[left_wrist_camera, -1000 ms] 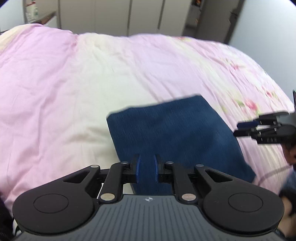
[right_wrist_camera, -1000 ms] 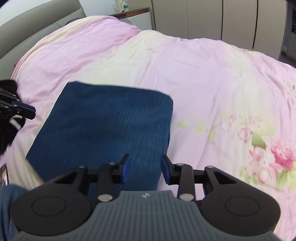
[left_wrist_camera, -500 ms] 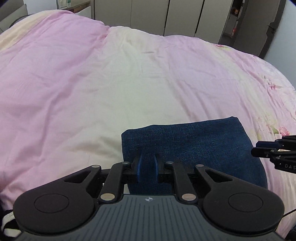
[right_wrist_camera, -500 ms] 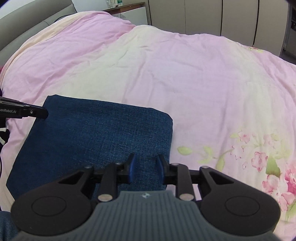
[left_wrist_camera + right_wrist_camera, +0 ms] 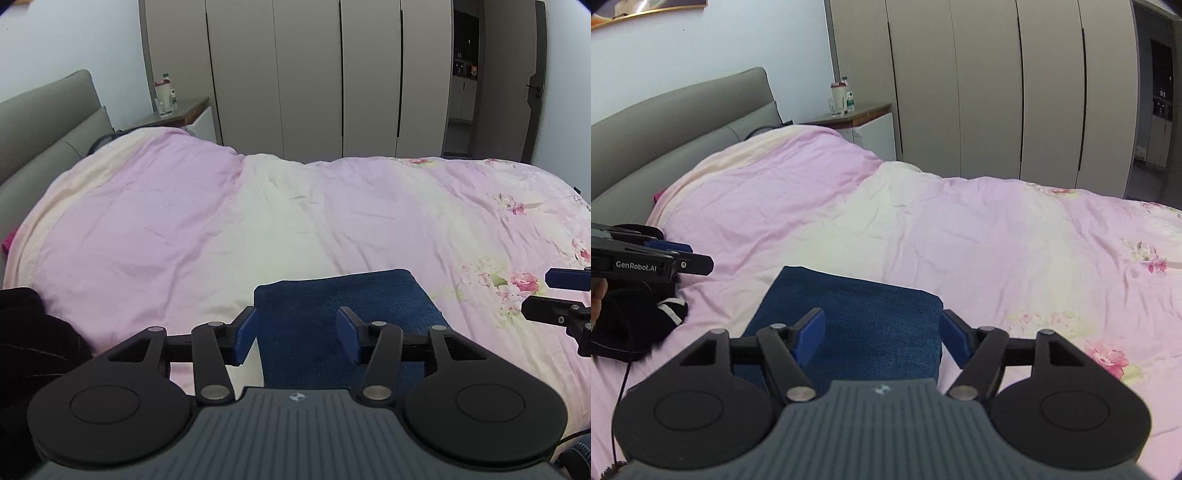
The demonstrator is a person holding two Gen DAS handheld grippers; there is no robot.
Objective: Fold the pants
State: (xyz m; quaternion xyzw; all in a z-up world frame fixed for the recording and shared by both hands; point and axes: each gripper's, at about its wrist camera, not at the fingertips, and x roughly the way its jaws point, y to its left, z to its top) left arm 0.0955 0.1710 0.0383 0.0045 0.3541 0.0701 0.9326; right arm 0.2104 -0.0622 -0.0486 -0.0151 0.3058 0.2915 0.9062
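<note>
- The pants [image 5: 343,325] lie on the bed [image 5: 295,221] as a compact blue denim rectangle, folded flat near the bed's near edge, with nothing pressing on them.
- The left gripper [image 5: 297,334] hangs above the pants' left side; its jaws have just been opening and now stand wide apart, with no cloth between the blue pads.
- The right gripper [image 5: 882,338] hangs above the pants' right edge, its jaws likewise freshly opened and empty.
- Compared with half a second ago, both views take in far more of the room beyond the pants, which suggests both tools have let go and lifted away.
- Judged from the neat rectangle, the fold looks finished or close to it.
- A dark garment [image 5: 635,317] lies left of the pants; the wardrobe [image 5: 306,77] stands beyond them, past the bed.
</note>
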